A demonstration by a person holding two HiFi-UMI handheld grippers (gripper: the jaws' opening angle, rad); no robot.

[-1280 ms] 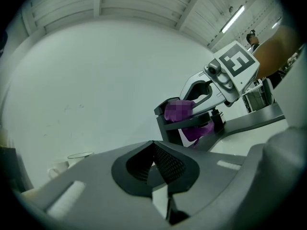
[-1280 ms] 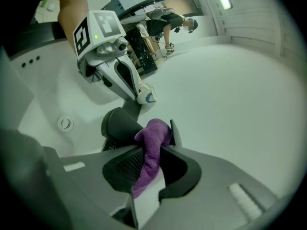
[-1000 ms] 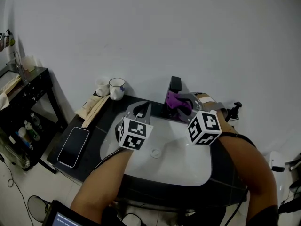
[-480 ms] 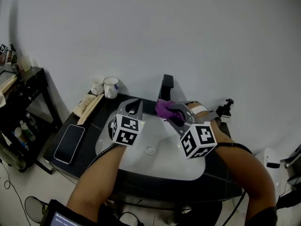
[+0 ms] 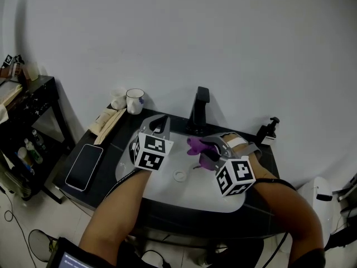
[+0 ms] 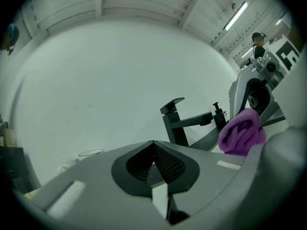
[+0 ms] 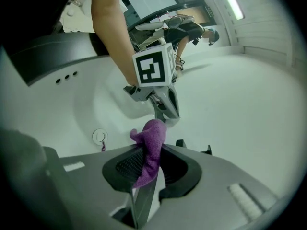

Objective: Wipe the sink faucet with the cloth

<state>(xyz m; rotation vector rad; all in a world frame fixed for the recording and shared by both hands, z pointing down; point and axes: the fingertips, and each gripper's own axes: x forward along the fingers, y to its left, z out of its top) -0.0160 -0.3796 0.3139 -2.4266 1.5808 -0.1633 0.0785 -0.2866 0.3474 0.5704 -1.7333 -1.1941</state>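
Note:
The black faucet [image 5: 199, 110] stands at the back rim of the white sink [image 5: 139, 175]. My right gripper [image 5: 206, 150] is shut on a purple cloth [image 5: 197, 147], held over the basin a little in front of the faucet and apart from it. The right gripper view shows the cloth [image 7: 151, 140] bunched between the pads and sticking out past the tips. My left gripper [image 5: 162, 123] hovers over the basin's left side, shut with nothing in it. In the left gripper view the faucet [image 6: 178, 122] is straight ahead and the cloth [image 6: 241, 132] is off to the right.
A soap bottle [image 5: 268, 130] stands at the counter's back right. A mug [image 5: 134, 100], a small cup and a flat packet [image 5: 107, 123] sit at the back left, with a phone [image 5: 85, 166] nearer. A dark side shelf [image 5: 28, 102] stands far left. The drain [image 5: 179, 176] sits mid-basin.
My right gripper has drawn the cloth back from the faucet and down over the basin. The left gripper has stayed roughly where it was over the left of the sink.

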